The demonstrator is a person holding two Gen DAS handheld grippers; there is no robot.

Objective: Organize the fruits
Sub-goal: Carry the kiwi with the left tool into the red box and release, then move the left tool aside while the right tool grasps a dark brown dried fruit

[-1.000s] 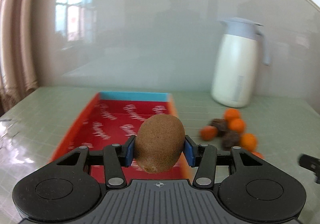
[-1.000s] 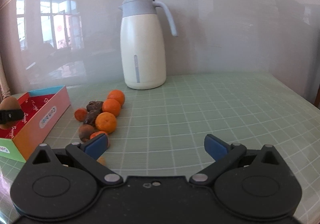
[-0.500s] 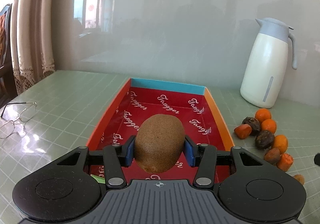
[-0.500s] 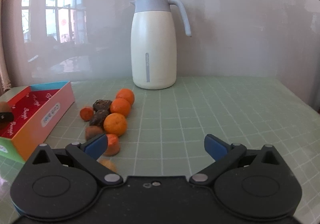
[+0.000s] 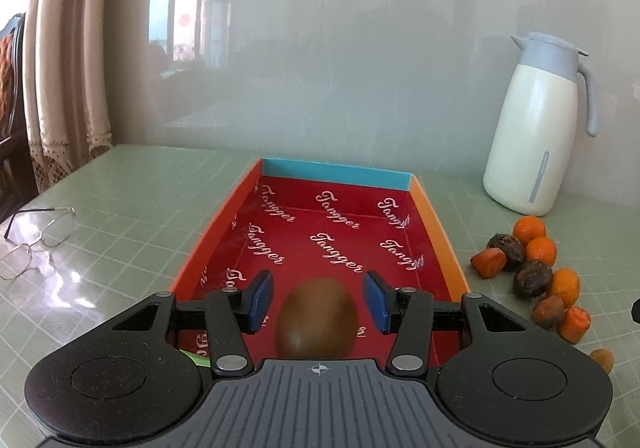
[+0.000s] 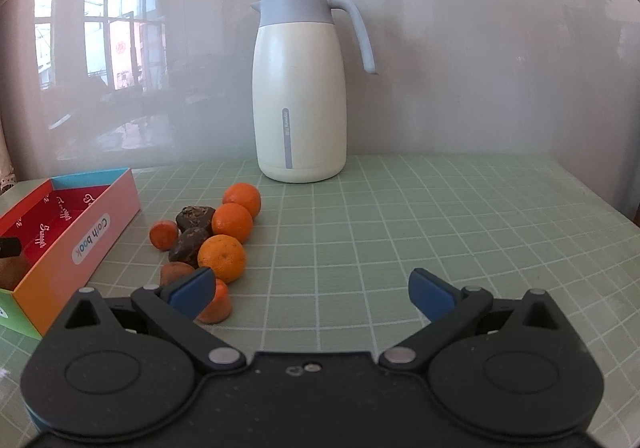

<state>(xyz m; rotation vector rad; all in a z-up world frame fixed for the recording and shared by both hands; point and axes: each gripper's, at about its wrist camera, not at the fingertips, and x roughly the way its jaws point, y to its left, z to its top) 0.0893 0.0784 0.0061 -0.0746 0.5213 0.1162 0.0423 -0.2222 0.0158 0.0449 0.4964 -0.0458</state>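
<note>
At the near end of the red box [image 5: 436,224], kiwi [image 5: 317,317] lies blurred between spread left gripper [image 5: 317,301] pads, apparently just released. Right gripper [image 6: 311,292] spread, empty. Next: fetch a mandarin [image 6: 221,257] from the pile.

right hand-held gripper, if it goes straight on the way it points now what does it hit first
Probably bare green table: nothing lies between the open fingers of the right hand-held gripper. Farther along stands the white jug. The fruit pile lies left of that line, though depth is unclear.

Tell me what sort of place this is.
Probably a home dining or living room: a thermos jug and eyeglasses sit on a green checked tablecloth, with lace-trimmed curtains at the side.
</note>
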